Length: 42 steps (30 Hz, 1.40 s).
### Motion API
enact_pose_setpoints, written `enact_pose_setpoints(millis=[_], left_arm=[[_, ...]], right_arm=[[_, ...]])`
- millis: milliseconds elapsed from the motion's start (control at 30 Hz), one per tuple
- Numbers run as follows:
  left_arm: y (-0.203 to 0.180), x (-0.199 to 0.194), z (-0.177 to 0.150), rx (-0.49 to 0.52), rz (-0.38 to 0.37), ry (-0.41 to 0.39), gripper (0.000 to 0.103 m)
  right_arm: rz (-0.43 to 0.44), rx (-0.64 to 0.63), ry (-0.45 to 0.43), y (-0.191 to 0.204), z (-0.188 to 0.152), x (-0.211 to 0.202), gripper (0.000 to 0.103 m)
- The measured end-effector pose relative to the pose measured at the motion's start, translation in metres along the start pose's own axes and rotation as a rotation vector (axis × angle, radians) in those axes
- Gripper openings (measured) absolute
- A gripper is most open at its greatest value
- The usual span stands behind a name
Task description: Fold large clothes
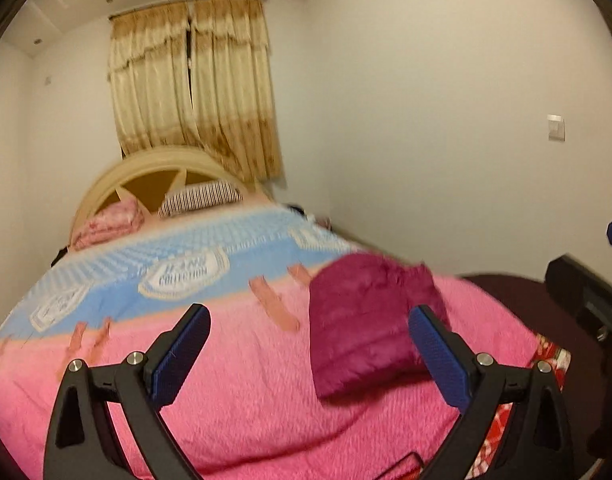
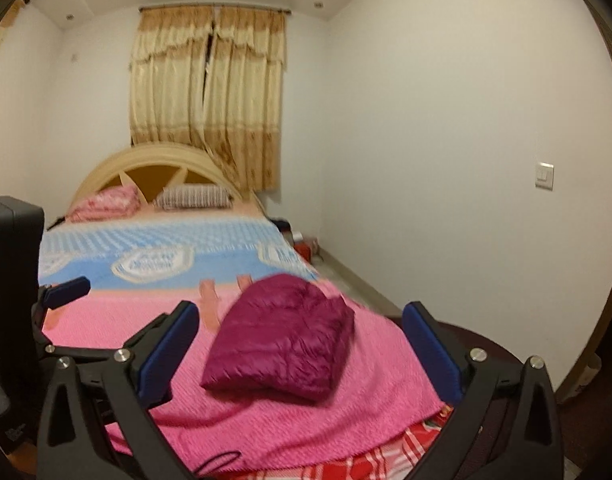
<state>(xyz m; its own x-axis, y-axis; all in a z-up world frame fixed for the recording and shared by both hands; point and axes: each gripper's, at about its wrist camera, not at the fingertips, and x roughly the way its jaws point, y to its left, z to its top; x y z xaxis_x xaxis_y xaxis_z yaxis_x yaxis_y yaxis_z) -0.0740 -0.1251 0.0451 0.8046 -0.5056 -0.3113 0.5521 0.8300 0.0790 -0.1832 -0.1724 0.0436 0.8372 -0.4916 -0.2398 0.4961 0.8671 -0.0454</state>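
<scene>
A magenta fleece garment (image 1: 362, 328) (image 2: 281, 344) lies folded in a compact bundle on the pink blanket (image 1: 225, 392) (image 2: 346, 412) at the foot of the bed. My left gripper (image 1: 310, 320) is open and empty, held above the blanket, with the bundle by its right finger. My right gripper (image 2: 301, 320) is open and empty, with the bundle lying between and beyond its fingers. The left gripper also shows at the left edge of the right wrist view (image 2: 65, 292).
A blue patterned cover (image 1: 165, 264) (image 2: 157, 248) lies further up the bed. Pillows (image 2: 193, 196) rest against the cream headboard (image 2: 157, 160). Curtains (image 2: 209, 100) hang behind. A white wall (image 2: 446, 160) runs close along the right. Red checked cloth (image 2: 386, 464) shows under the blanket's edge.
</scene>
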Motion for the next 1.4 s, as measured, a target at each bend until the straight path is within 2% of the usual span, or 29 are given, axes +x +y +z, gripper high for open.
enact_pose_setpoints(millis=[233, 367, 467, 633, 967, 1400], left_arm=[[0.011, -0.021, 0.009, -0.038, 0.008, -0.149, 0.100], [0.009, -0.029, 0.009, -0.022, 0.025, -0.201, 0.100], [0.004, -0.027, 0.008, 0.014, 0.028, -0.193, 0.100], [0.000, -0.024, 0.006, 0.007, 0.006, -0.168, 0.100], [0.009, -0.020, 0.006, -0.048, -0.002, -0.144, 0.100], [0.006, -0.022, 0.006, -0.036, 0.000, -0.147, 0.100]], right_arm=[[-0.005, 0.075, -0.137, -0.007, -0.001, -0.014, 0.103], [-0.028, 0.108, -0.154, -0.011, -0.005, -0.009, 0.103], [-0.038, 0.124, -0.107, -0.013, -0.006, -0.001, 0.103], [-0.031, 0.176, -0.053, -0.020, -0.009, 0.007, 0.103], [-0.038, 0.180, -0.078, -0.019, -0.010, -0.003, 0.103], [-0.034, 0.168, -0.068, -0.015, -0.009, -0.004, 0.103]])
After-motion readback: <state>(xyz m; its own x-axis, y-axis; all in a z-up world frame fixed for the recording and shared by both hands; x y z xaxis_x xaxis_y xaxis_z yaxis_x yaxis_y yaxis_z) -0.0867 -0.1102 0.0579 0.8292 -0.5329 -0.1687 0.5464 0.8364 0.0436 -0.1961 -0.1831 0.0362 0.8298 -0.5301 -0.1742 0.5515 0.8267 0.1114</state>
